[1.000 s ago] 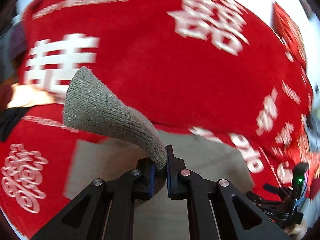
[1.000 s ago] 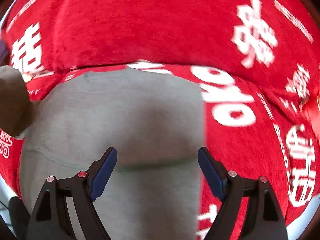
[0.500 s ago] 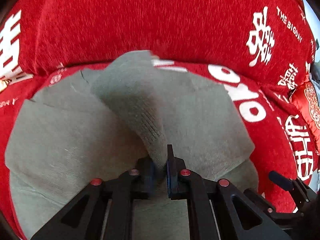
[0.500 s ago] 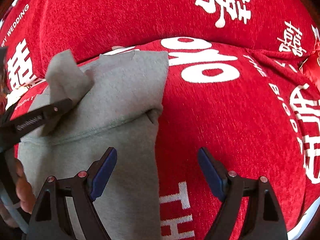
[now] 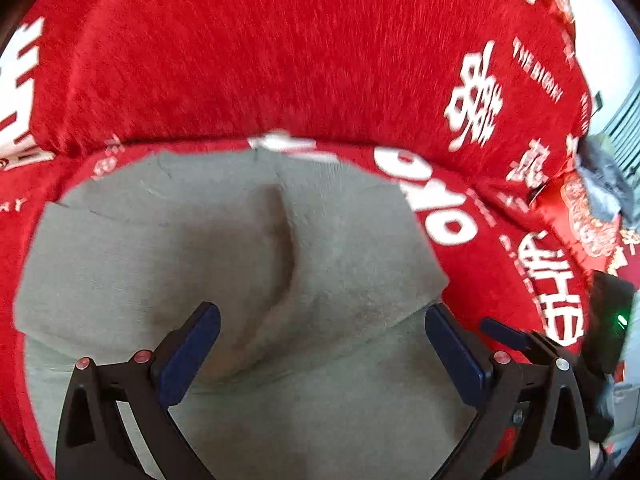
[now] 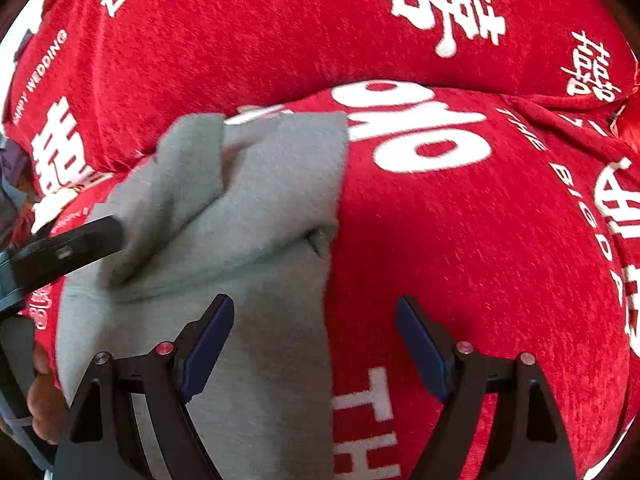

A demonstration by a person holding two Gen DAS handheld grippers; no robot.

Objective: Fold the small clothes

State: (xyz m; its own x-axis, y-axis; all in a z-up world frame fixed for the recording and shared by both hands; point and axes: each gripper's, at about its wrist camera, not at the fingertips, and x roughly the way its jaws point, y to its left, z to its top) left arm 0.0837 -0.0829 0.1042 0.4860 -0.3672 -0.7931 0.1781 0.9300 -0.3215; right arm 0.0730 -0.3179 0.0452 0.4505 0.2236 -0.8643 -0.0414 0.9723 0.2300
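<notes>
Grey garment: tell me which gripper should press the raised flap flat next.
Left gripper, probably: its opening jaws hang over the flap on the grey garment. The right gripper straddles its edge.

Red sofa cover [image 5: 280,60] printed with white characters and lettering spans seat and backrest; a crumpled grey cloth [image 5: 606,184] lies at the far right edge.

One grey garment [image 5: 224,248]; two claws
</notes>
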